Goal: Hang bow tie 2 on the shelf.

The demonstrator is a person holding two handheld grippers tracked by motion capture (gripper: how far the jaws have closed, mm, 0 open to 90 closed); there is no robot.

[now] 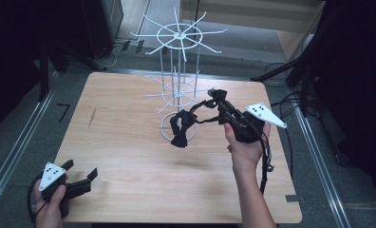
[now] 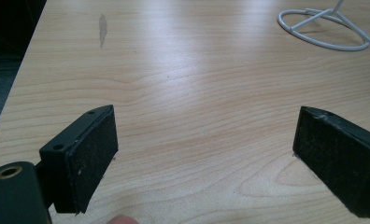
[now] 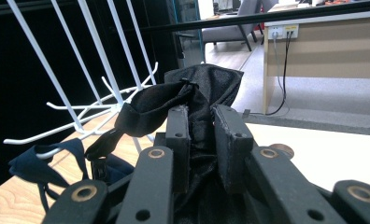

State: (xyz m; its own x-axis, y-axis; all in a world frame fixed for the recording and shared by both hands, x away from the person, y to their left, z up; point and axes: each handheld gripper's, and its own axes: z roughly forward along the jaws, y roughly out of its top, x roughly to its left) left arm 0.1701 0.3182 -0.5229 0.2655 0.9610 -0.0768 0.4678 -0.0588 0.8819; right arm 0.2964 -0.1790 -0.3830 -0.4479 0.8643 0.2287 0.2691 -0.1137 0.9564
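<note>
At the near left corner of the wooden table (image 1: 129,156), the left gripper (image 1: 77,183) is held with its jaws wide and nothing between them. Farther right, black fabric (image 3: 199,100) is seen clamped in the right gripper (image 3: 201,135), just beside the white wire rack (image 1: 176,71). Beyond lies a grey floor (image 1: 252,40).

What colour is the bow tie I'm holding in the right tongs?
Black. The bow tie shows best in the right gripper view, clamped between the right tongs.
</note>
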